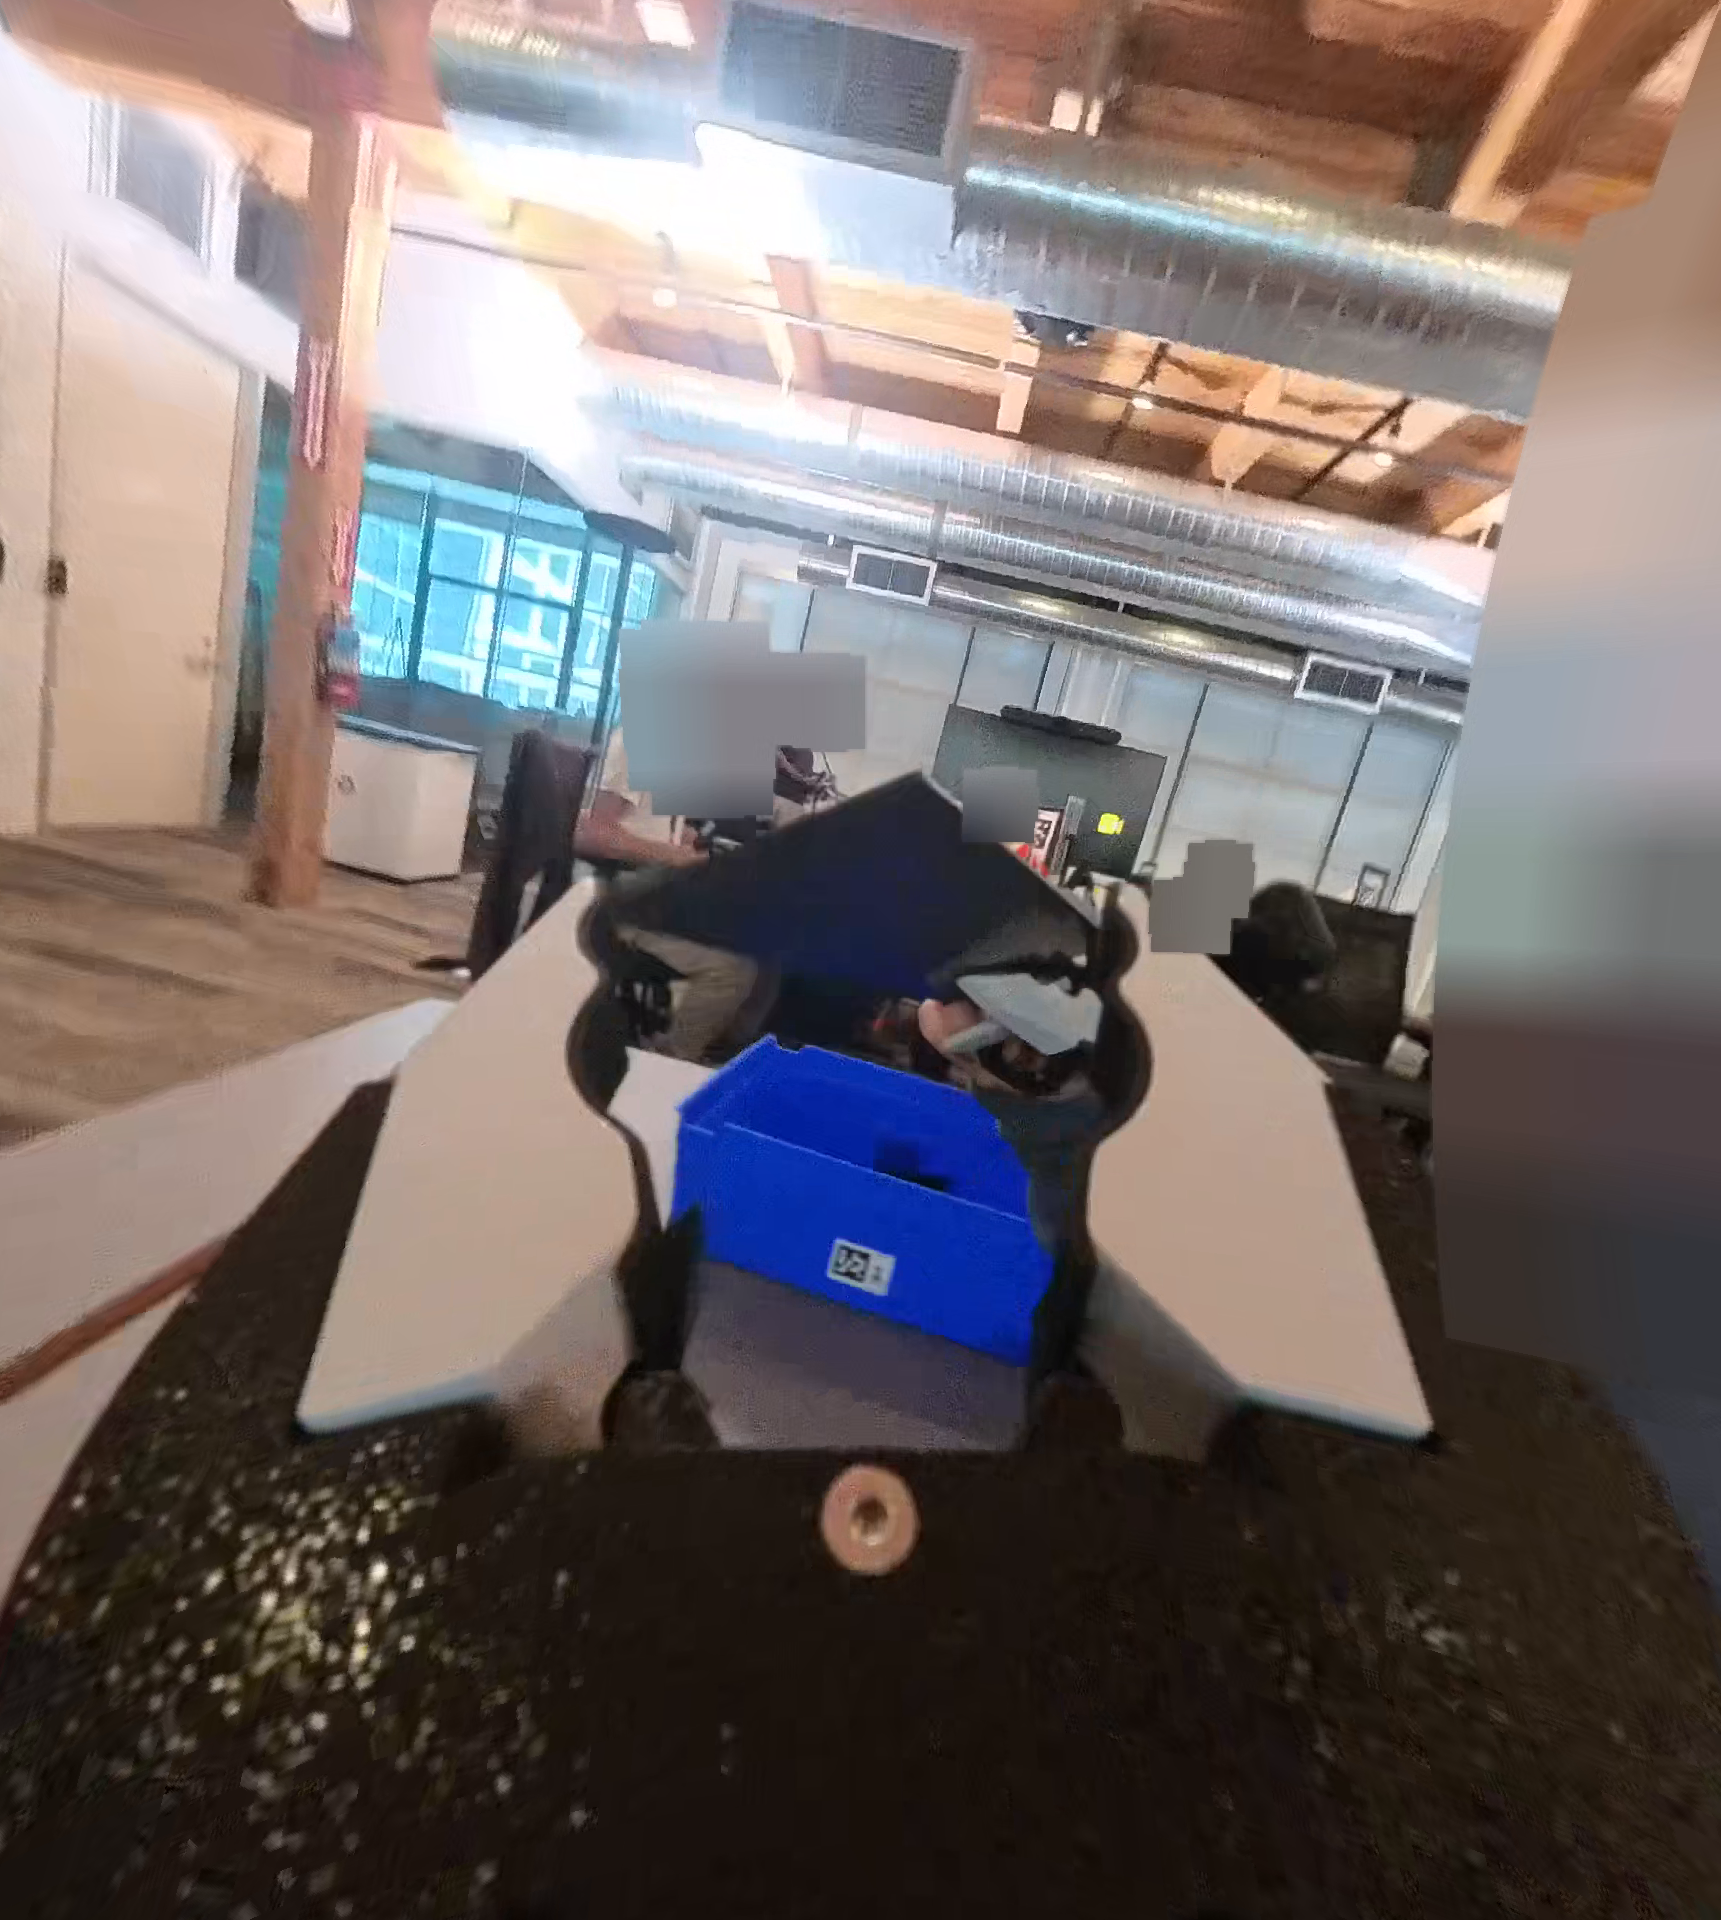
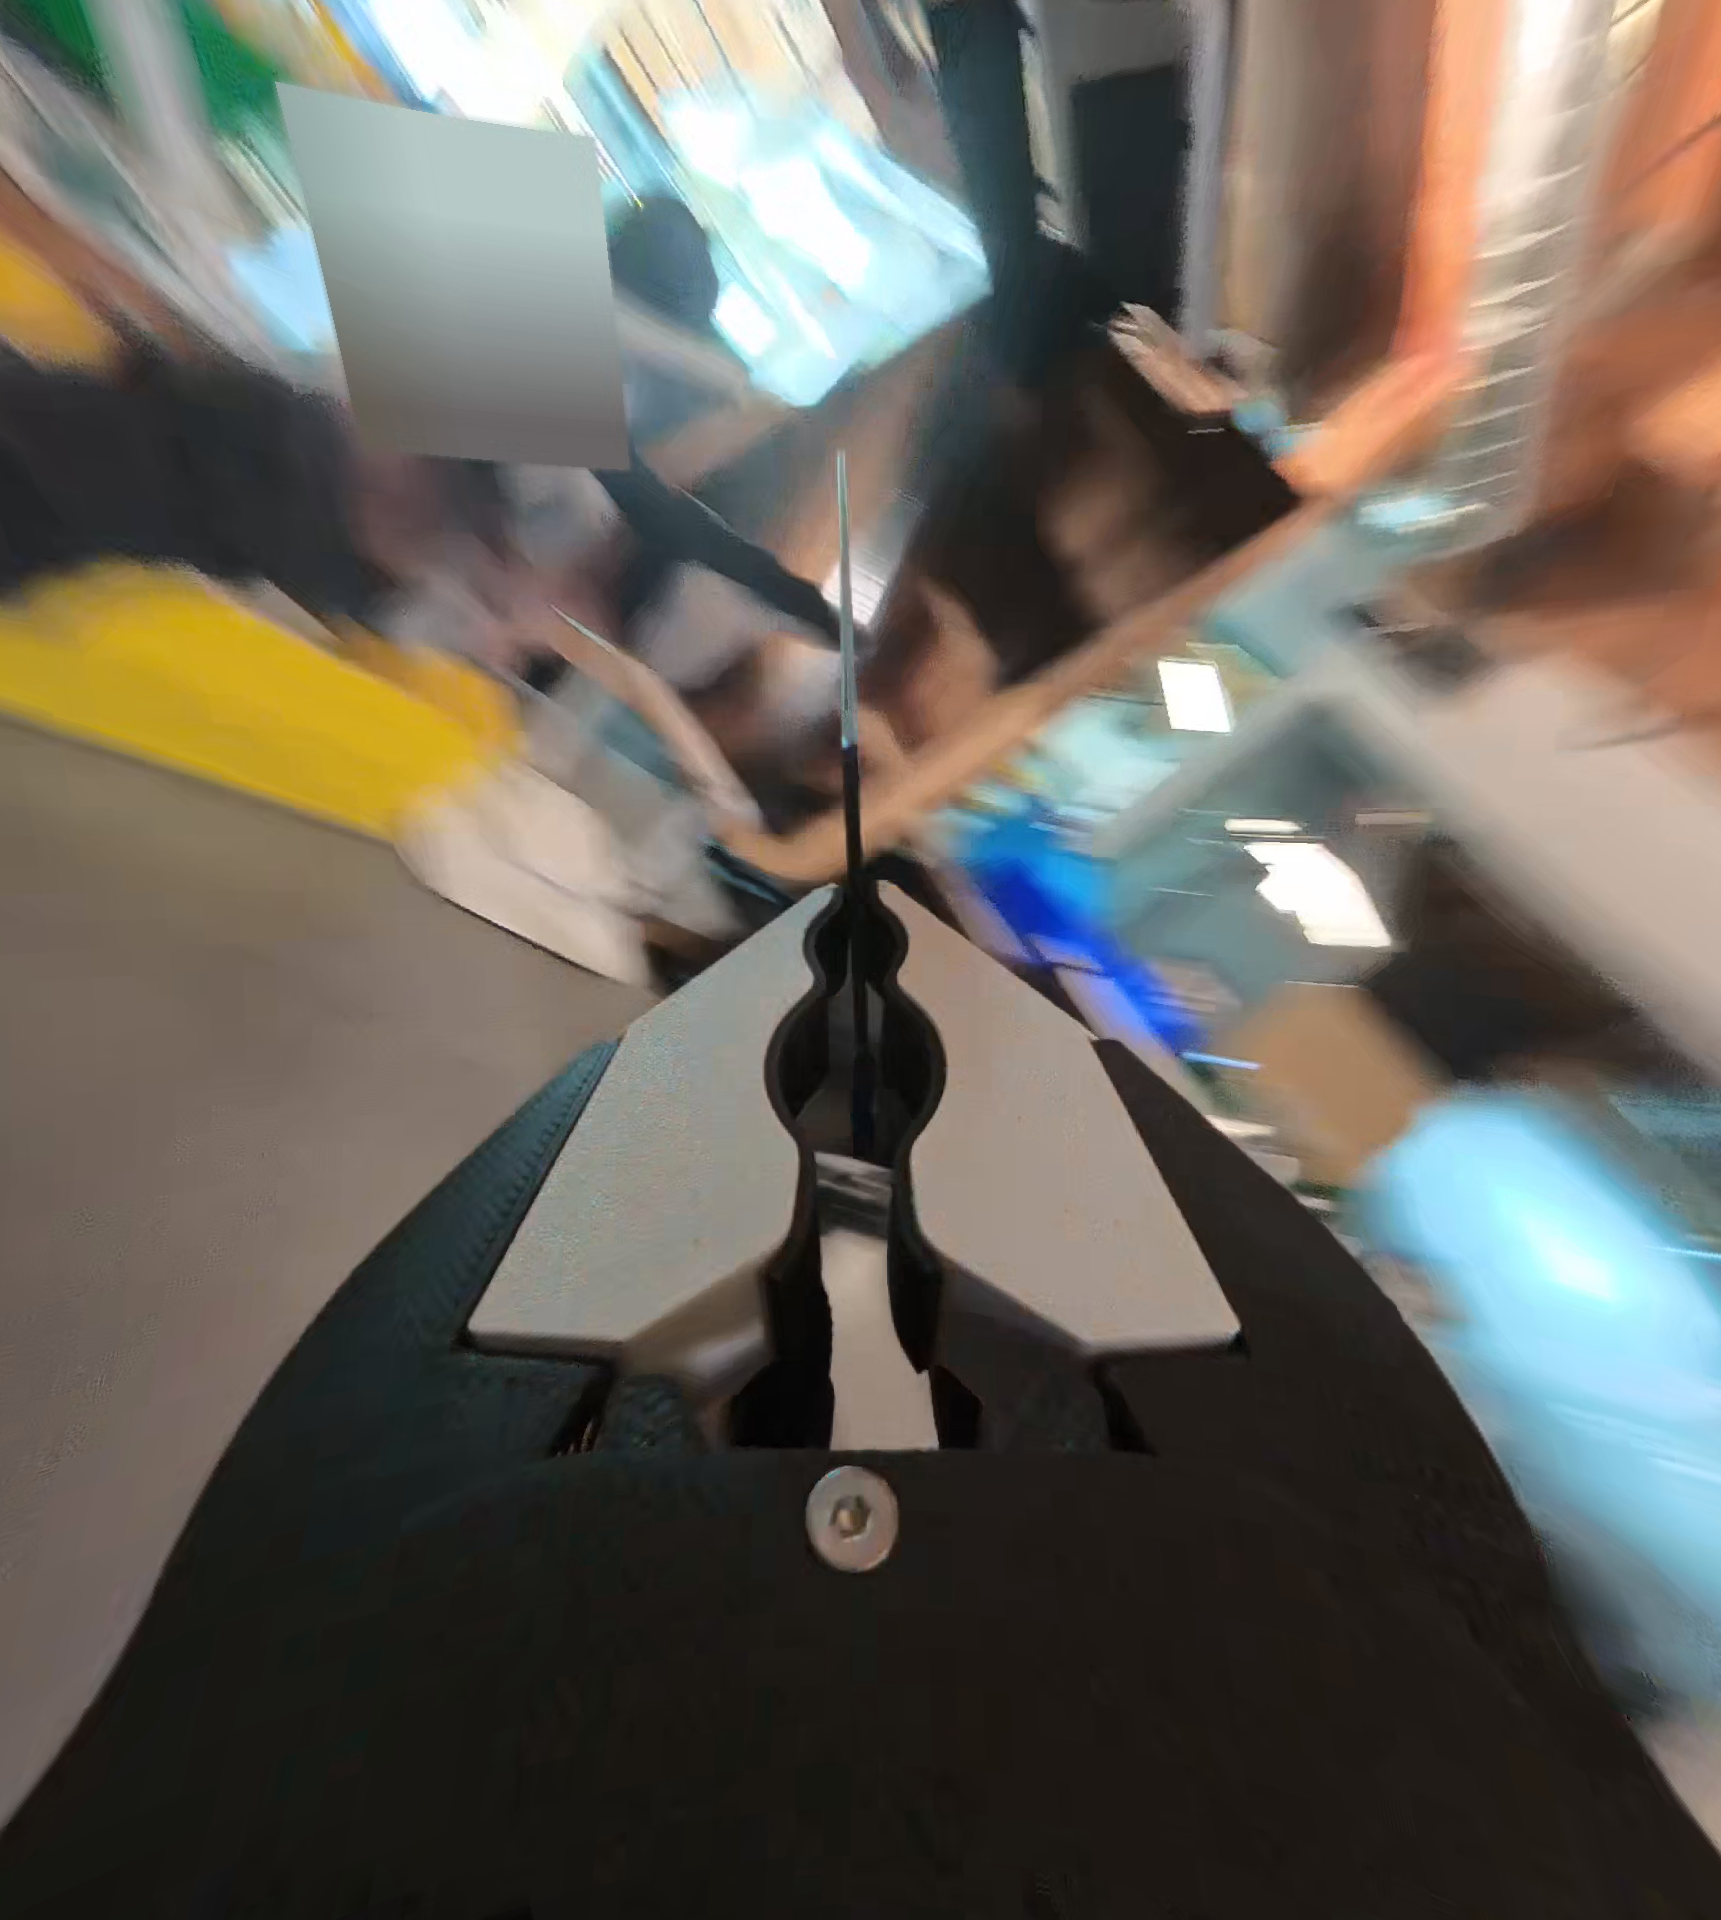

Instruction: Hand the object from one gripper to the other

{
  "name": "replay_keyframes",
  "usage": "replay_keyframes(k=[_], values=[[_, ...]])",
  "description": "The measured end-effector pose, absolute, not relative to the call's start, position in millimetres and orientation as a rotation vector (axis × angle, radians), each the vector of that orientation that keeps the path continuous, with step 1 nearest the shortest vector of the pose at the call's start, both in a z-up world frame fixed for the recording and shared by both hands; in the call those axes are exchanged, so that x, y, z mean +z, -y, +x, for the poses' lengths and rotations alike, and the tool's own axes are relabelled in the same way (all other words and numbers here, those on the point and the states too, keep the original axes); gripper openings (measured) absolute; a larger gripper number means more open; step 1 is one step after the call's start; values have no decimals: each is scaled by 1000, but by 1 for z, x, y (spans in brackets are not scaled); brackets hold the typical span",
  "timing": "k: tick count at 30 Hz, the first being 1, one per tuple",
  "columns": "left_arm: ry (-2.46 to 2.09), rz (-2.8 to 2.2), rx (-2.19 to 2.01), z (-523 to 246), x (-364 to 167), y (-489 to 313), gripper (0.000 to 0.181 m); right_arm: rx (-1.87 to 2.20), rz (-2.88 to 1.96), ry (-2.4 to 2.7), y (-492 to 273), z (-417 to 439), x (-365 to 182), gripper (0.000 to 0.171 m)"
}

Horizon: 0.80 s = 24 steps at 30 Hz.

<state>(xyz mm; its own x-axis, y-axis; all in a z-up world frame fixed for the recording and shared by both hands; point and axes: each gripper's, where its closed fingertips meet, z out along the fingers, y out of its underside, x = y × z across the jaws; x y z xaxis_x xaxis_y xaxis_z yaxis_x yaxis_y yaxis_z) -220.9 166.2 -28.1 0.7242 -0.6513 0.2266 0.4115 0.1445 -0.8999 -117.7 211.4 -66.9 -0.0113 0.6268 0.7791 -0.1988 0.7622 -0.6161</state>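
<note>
A: Left gripper (image 1: 861, 1049), jaws wide and empty; beyond them a blue bin (image 1: 866, 1195) on the tabletop (image 1: 56, 1226), and a thin dark sheet (image 1: 866, 894) held by the other tool.

B: Right gripper (image 2: 861, 914), jaws shut on that sheet, seen edge-on; its view is blurred; best to steady it, centre the sheet's free edge between the open jaws, then close.

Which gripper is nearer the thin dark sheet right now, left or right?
Right. The right gripper is shut on the sheet, which sticks out past its fingers. The left gripper is open, facing the sheet's flat side; whether it touches is unclear.
</note>
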Motion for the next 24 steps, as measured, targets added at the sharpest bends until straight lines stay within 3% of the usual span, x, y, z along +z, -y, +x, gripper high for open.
replay_keyframes(k=[8, 11, 13, 14, 17, 20, 24], values=[[44, -1138, -1055, -235, -18, -183, 83, -199, -15, 1211, -195, -142, -48, 0], [45, -1078, -1044, -230, -12, -187, 63, -251, 82, 1193, -177, -160, -56, 0], [48, -1046, -996, -229, -10, -189, 30, -240, 94, 1202, -173, -171, -63, 1], [63, -1029, -963, -233, -10, -191, 24, -224, 97, 1190, -171, -174, -64, 8], [23, -901, -937, -248, 0, -174, 5, -106, -4, 1241, -182, -183, -73, 47], [-39, -812, -770, -256, 5, -159, 0, 257, -176, 1311, -192, -183, -81, 55], [-177, -683, -671, -249, 11, -134, 0, 1081, -462, 1325, -188, -171, -70, 56]])
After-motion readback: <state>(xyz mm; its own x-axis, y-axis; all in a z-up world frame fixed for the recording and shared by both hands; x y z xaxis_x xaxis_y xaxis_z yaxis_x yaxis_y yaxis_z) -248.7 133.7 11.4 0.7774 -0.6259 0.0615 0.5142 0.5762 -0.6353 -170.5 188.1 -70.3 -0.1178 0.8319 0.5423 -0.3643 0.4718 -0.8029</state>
